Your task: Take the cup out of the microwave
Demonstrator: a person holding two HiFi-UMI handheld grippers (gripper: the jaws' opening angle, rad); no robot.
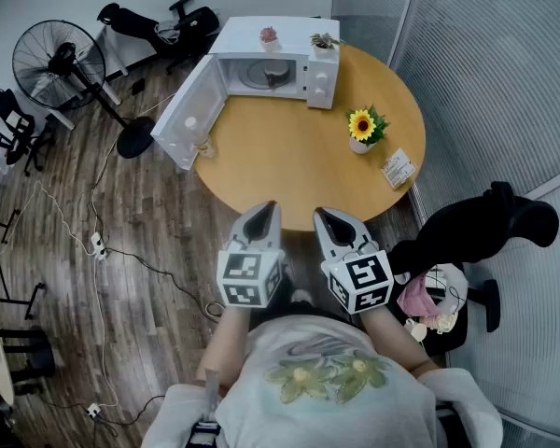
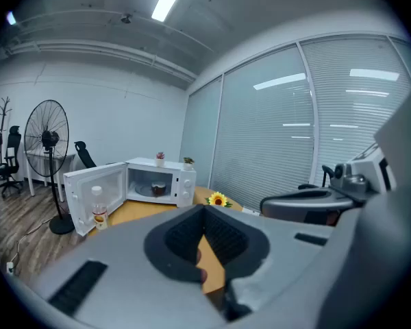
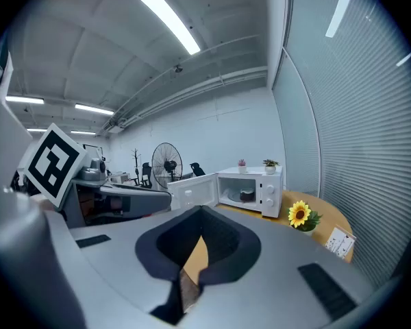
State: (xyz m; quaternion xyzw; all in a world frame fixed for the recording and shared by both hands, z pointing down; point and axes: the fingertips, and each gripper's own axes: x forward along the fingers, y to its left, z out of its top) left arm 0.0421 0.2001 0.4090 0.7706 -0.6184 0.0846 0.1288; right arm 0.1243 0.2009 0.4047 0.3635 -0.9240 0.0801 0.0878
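Observation:
A white microwave (image 1: 289,68) stands at the round wooden table's (image 1: 299,166) far edge, its door (image 1: 189,115) swung wide to the left. Inside it, on the turntable, sits a dark cup (image 1: 275,75), also seen in the left gripper view (image 2: 158,189) and the right gripper view (image 3: 247,196). Both grippers hover side by side over the table's near edge, far from the microwave and pointing toward it. My left gripper (image 1: 264,211) (image 2: 204,208) is shut with nothing in it. My right gripper (image 1: 329,216) (image 3: 200,209) is shut and empty too.
A small bottle (image 2: 98,211) stands by the open door. A potted sunflower (image 1: 362,129) and a small card (image 1: 399,168) sit on the table's right side. Two little plants (image 1: 269,36) top the microwave. A standing fan (image 1: 61,63), office chairs and floor cables lie left; a black chair (image 1: 485,227) is right.

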